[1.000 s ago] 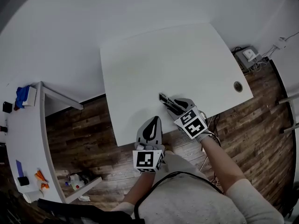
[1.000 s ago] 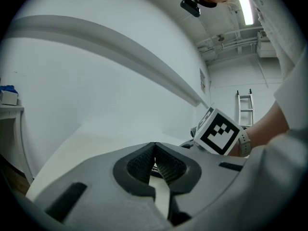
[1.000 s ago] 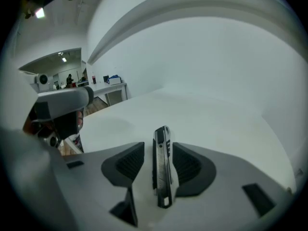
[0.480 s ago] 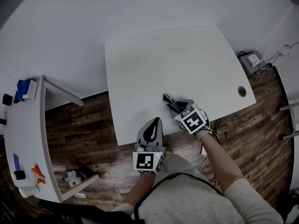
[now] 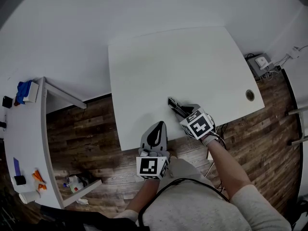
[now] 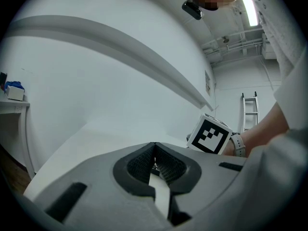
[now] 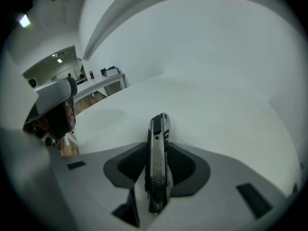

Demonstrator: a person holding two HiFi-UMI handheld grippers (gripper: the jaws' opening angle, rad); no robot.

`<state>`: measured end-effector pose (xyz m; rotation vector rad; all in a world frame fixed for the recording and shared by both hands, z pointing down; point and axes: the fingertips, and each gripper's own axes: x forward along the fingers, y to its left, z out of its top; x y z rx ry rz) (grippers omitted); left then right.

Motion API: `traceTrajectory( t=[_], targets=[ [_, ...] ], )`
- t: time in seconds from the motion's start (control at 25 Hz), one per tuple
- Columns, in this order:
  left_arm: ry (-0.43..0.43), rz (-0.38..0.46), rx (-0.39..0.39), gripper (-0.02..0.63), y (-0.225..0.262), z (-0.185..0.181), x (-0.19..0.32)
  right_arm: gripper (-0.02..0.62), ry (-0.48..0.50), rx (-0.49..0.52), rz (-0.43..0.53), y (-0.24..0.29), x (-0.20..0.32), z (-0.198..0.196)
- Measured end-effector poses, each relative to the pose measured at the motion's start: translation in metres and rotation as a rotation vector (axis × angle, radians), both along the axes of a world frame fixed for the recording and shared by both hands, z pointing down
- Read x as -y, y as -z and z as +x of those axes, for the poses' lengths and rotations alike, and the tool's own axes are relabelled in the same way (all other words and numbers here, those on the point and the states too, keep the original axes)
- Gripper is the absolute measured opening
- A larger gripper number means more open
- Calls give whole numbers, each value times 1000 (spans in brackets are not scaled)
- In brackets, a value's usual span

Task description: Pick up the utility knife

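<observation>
1. The utility knife (image 7: 158, 170) is lying flat on the white bench (image 5: 159, 61), near the front edge and a bit right of the middle. Its long side runs away from the person.
2. The right tongs (image 7: 157, 150) are angled down over it and closing. The knife sits lengthwise between the two jaws, and the black pads look to be right up against both of its sides.
3. The knife is still resting on the bench, not lifted.
4. The left tongs (image 5: 157, 127) are held level at the front edge of the bench, just left of the right ones. The jaws are together with nothing in them.
</observation>
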<state>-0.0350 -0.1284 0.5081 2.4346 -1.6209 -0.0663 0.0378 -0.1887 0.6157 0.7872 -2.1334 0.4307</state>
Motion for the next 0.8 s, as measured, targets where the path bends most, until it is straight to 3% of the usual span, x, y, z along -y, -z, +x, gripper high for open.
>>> traceTrajectory(
  t=[0.16, 0.32, 0.8],
  targets=[
    [4, 4, 4, 8, 1, -2, 1, 132, -23, 20, 49, 4, 0, 1],
    [3, 8, 9, 8, 3, -4, 1, 132, -76, 105, 85, 21, 3, 1],
    [-14, 69, 32, 8, 52, -13, 6, 132, -160, 332, 277, 150, 3, 0]
  ],
)
